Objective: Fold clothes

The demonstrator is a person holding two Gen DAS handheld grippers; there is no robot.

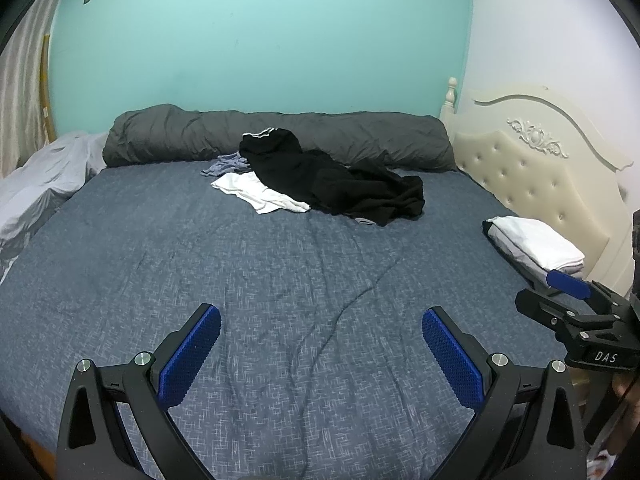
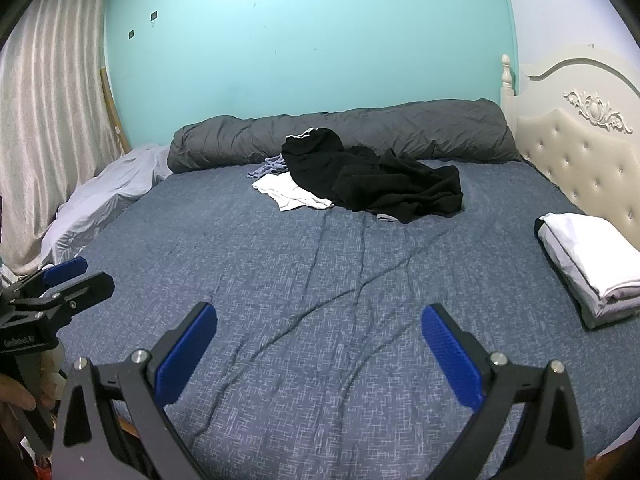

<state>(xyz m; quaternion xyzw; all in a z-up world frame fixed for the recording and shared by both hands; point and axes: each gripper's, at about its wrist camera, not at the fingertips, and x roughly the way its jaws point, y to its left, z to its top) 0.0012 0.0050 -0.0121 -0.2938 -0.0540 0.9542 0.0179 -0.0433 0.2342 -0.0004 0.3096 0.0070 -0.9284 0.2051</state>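
A heap of loose clothes lies at the far middle of the bed: a black garment on top, a white garment at its near left and a grey-blue piece behind that. A folded stack of white and grey clothes rests at the right by the headboard. My left gripper hangs open over the near part of the bed with nothing between its blue pads. My right gripper is beside it, open too, and holds nothing.
The bed's blue patterned sheet spreads between the grippers and the heap. A rolled dark grey duvet lines the far edge against the teal wall. Cream tufted headboard at right; pale bedding and a curtain at left.
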